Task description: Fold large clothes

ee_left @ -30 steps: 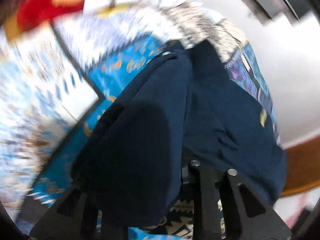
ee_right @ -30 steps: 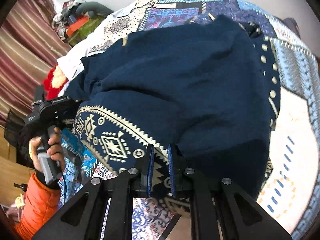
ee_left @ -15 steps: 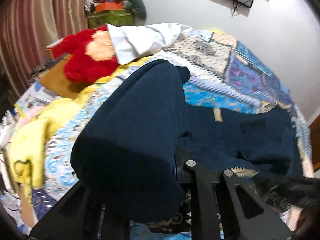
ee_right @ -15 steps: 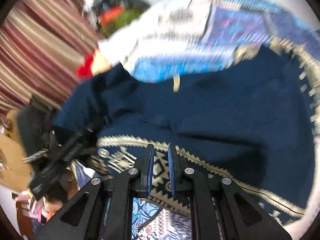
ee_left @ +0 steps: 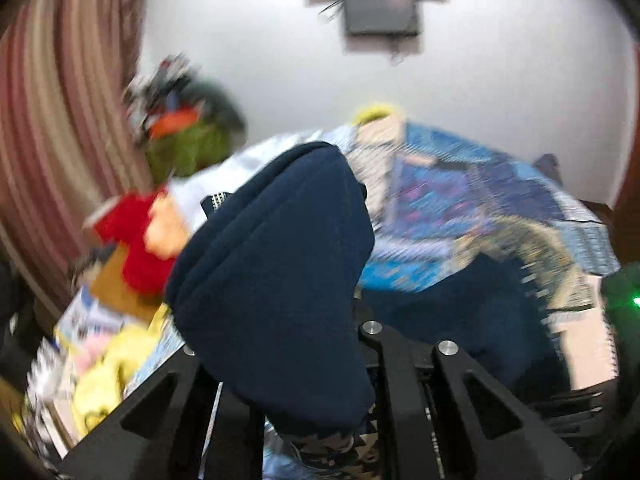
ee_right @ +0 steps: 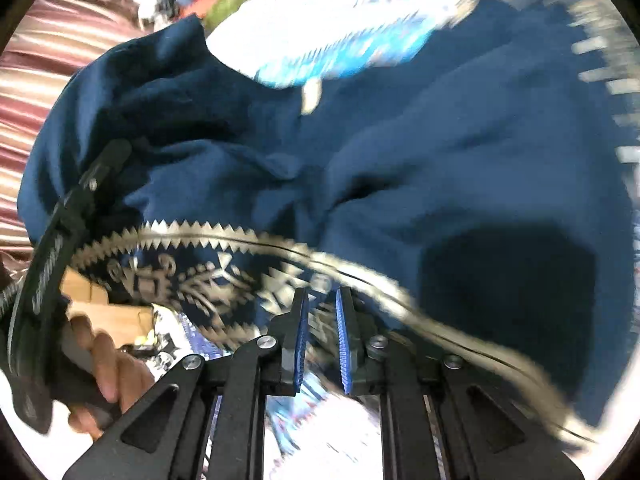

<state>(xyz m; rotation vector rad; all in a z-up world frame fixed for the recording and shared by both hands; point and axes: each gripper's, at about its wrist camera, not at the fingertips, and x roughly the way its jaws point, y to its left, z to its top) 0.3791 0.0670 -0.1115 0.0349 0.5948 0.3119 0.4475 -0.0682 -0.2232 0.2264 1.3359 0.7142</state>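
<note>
In the left wrist view, a striped curtain [ee_left: 52,128] fills the left edge, and a heap of clutter [ee_left: 184,120] sits at its foot against the white wall. Below that lie a red plush toy [ee_left: 136,236] and something yellow [ee_left: 104,376], blurred. The navy garment [ee_left: 276,264] rises in the middle of the frame as a thick fold draped over the left gripper [ee_left: 320,364], hiding its fingers; the jaws are closing with the cloth between them, though whether the pads press on it yet cannot be told from this view. To the right, the rest of the garment trails down across a patterned blue bedspread [ee_left: 460,200], with a dark screen [ee_left: 376,4] mounted on the wall above.

In the right wrist view, a hand [ee_right: 104,364] at the lower left holds the other gripper's black handle, whose arm reaches up into the navy cloth. A cream zigzag border [ee_right: 224,240] runs along the garment's hem from there toward the centre. The right gripper [ee_right: 322,336] is clenched on that patterned hem, which passes between its blue pads [ee_right: 302,336]. Rightward, the garment spreads in loose folds over the bed.
</note>
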